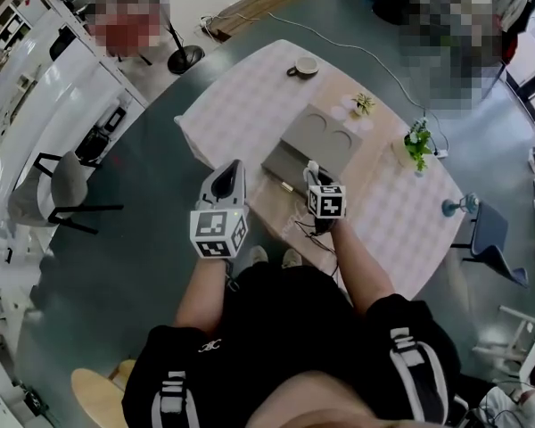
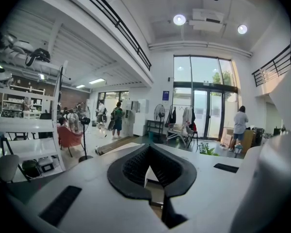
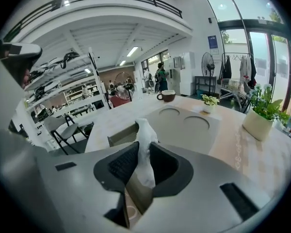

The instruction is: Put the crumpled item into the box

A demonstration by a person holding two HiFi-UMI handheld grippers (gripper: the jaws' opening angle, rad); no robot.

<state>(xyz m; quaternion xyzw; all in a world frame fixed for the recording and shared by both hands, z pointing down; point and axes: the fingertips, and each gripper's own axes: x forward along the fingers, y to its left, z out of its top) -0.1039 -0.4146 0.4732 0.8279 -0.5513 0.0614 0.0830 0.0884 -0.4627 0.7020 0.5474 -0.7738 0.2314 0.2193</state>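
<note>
My right gripper (image 3: 144,147) is shut on a crumpled white tissue (image 3: 146,139) that sticks up out of its jaws. It hovers at the near edge of the grey cardboard box (image 3: 184,125), whose flat lid has two round cut-outs; an open compartment (image 3: 120,136) shows just beyond the tissue. In the head view the right gripper (image 1: 313,169) is at the box (image 1: 319,139) and its near corner, over the table. My left gripper (image 1: 231,169) is held off the table's left edge, its pads (image 2: 131,166) together with nothing between them.
The table (image 1: 250,105) carries a checked cloth, a brown mug (image 1: 303,67) at the far end, a small potted plant (image 1: 364,104) and a larger plant in a white pot (image 1: 417,145). A thin cable (image 1: 310,232) lies near me. Chairs stand at the left (image 1: 62,190) and right (image 1: 488,230).
</note>
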